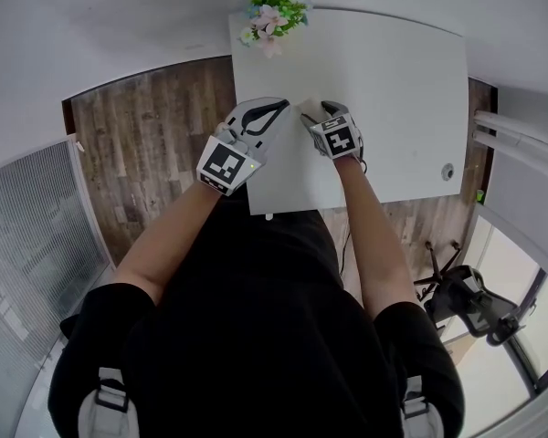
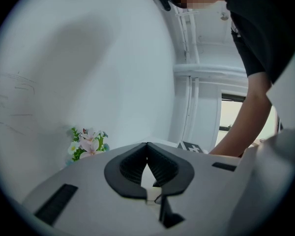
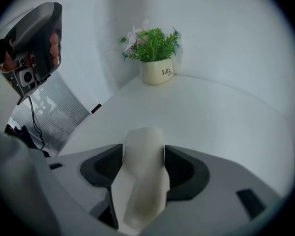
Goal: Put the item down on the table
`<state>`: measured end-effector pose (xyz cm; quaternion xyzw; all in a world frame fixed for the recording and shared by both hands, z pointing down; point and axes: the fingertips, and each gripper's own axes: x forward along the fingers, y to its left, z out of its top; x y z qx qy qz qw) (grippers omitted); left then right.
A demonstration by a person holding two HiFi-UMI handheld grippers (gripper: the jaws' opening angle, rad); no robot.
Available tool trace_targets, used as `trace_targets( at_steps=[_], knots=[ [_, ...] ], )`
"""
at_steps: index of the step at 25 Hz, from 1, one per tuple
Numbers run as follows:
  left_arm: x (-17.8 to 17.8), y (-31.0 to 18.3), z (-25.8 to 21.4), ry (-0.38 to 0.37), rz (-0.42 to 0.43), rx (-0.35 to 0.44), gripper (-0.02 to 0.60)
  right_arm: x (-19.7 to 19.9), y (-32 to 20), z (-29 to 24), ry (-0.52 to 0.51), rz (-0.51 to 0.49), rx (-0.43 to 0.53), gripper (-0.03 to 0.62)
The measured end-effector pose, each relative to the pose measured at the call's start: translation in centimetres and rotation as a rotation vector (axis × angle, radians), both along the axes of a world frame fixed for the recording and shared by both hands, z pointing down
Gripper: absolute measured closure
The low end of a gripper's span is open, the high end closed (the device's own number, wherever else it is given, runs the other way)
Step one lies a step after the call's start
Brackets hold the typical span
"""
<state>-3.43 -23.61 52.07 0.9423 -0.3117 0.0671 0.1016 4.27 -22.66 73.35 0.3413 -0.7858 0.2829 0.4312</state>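
Over near edge of white rectangular table [image 1: 393, 80]: right gripper [image 3: 143, 150] clenched on smooth cream-white rounded item [image 3: 141, 186]; left gripper [image 2: 147, 147] closed, empty.

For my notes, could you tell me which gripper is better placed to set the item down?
Right gripper: it clamps the pale item over the table; the left gripper is shut, empty.

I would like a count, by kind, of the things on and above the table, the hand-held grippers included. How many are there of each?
Hand-held grippers: 2 (left hand-held gripper, right hand-held gripper)
White item, held between the right jaws: 1
Potted plant: 1
Table: 1
Total: 5
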Motion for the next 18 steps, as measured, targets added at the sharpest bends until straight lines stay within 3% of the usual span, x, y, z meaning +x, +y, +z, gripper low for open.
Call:
trace_targets(
  at_steps=[5,18],
  knots=[
    [0.0,0.4,-0.6,-0.006,-0.006,0.008,0.588,0.0,0.2,-2.3,-0.038,0.010,0.042,0.327],
    [2.1,3.6,-5.1,0.011,-0.025,0.005,0.588,1.2,3.2,-20.3,-0.380,0.029,0.413,0.329]
  ],
)
